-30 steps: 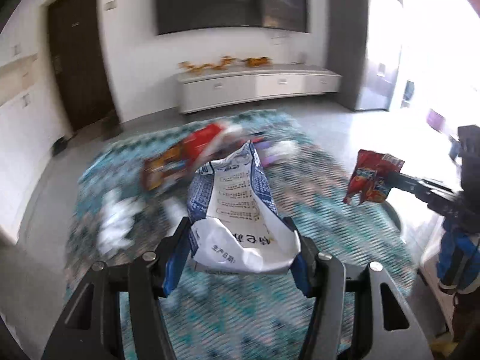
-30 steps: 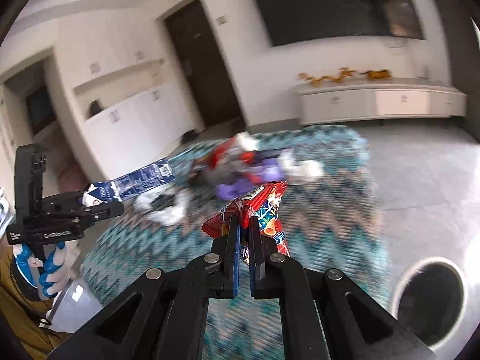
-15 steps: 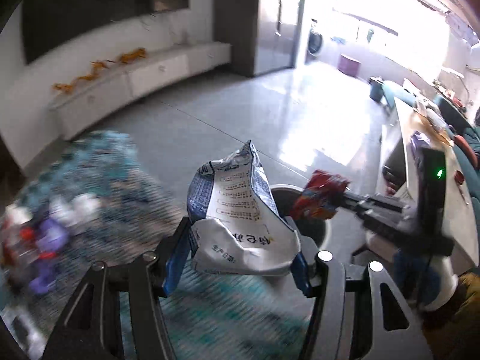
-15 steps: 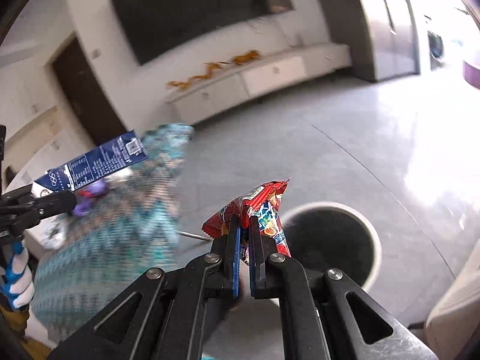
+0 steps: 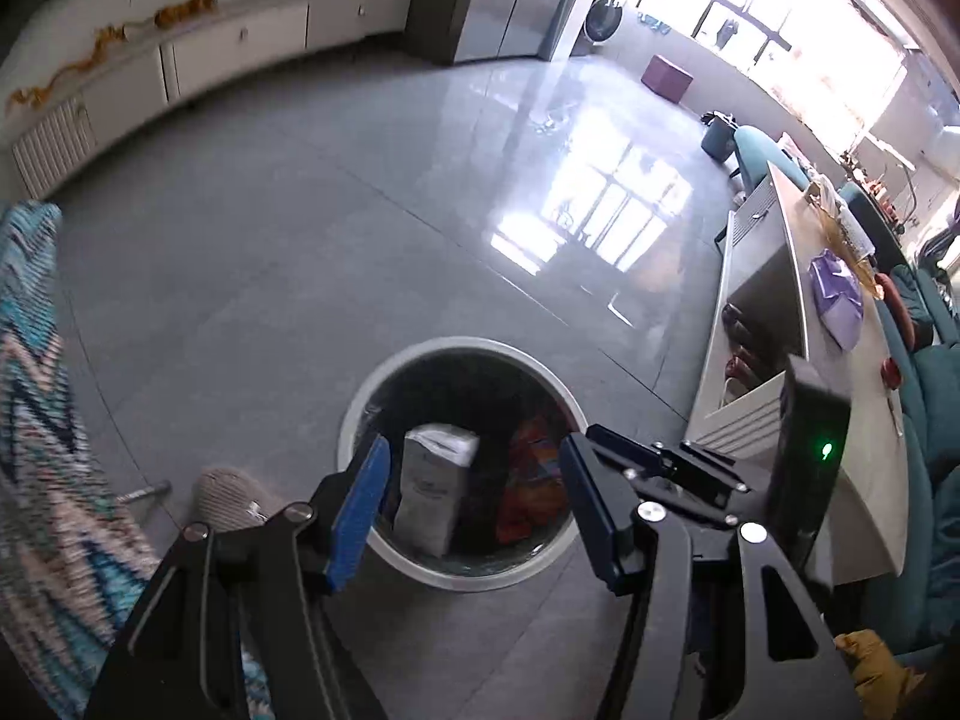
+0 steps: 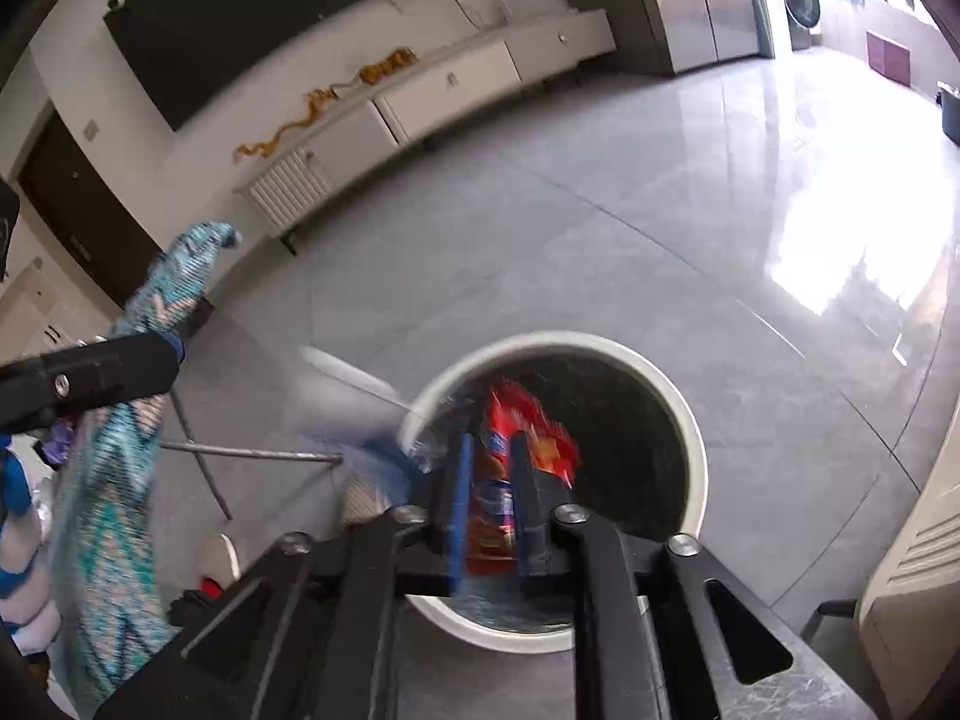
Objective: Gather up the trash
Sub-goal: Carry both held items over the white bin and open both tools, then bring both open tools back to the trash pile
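You're right over the bin (image 5: 462,462), which sits on the grey floor (image 5: 300,252) just right of the zigzag rug (image 5: 36,420), so aim is basically sorted. The white carton (image 5: 435,495) already lies inside it, near the left wall. Your left gripper (image 5: 474,510) hangs above the rim with its jaws apart and nothing between them, so that hand looks done.

The right gripper (image 6: 489,507) is the one to watch: its jaws are opening with the red snack wrapper (image 6: 522,432) between them, over the bin's mouth. I'd hold that hand put until the wrapper falls clear; light foil can cling to a pad, so give it a beat.
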Demonstrator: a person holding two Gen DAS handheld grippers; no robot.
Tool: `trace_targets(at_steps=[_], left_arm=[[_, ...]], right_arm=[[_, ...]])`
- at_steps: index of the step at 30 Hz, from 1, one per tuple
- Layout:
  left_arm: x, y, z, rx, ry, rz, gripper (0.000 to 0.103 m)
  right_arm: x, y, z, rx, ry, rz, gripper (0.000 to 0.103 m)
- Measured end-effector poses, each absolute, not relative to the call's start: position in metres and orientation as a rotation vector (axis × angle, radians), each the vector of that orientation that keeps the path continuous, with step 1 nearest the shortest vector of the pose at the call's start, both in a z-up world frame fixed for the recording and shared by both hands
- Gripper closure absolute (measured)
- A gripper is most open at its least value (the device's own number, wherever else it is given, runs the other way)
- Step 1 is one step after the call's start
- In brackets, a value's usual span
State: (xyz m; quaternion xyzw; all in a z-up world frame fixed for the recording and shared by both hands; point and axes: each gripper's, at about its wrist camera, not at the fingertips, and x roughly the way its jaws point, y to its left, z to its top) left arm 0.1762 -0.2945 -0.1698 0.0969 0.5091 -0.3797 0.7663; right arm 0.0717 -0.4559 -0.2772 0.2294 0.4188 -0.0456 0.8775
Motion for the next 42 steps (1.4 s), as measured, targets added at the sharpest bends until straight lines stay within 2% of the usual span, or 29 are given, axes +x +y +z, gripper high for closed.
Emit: trace_targets(at_steps=[1,6,9,12,15,17,18,20,23,25,38,42], left_arm=[[0.177,-0.295,-0.172,0.199,1.114,-0.826,0.045],[0.176,-0.282,-0.168,0.177,1.102,-0.818,0.045],[0.165,-0.273,-0.151,0.198,1.031,-0.797,0.045],[0.152,-0.25,-0.125,0.195,0.941,-0.766,0.045],[0.139,-0.229,-0.1,0.188,0.847,-0.716,0.045],[0.13,-0.211,-0.084,0.17,0.785,-0.677,0.045],[0.126,-0.2,-0.076,0.162,0.752,-0.651,0.045],[0.115,-0.176,-0.059,0.146,0.676,-0.593,0.045],[0.102,-0.141,-0.041,0.135,0.606,-0.526,0.045],[0.093,-0.12,-0.032,0.134,0.574,-0.491,0.045],[0.042,0.035,0.017,0.09,0.474,-0.264,0.044],[0.029,0.081,0.022,0.041,0.437,-0.18,0.025]], right_arm=[[0.071,-0.457,-0.281,0.481,0.879,-0.1,0.069],[0.062,-0.461,-0.287,0.502,0.879,-0.118,0.064],[0.057,-0.458,-0.274,0.498,0.85,-0.122,0.06],[0.052,-0.446,-0.249,0.471,0.806,-0.135,0.052],[0.045,-0.431,-0.214,0.425,0.742,-0.142,0.038],[0.039,-0.418,-0.188,0.392,0.689,-0.143,0.023],[0.036,-0.412,-0.176,0.381,0.663,-0.139,0.021],[0.029,-0.397,-0.151,0.357,0.606,-0.134,0.01],[0.021,-0.372,-0.119,0.322,0.537,-0.101,0.003],[0.015,-0.357,-0.101,0.301,0.501,-0.076,0.001],[-0.014,-0.264,-0.013,0.243,0.326,0.108,0.0],[-0.023,-0.238,0.002,0.212,0.299,0.146,0.0]])
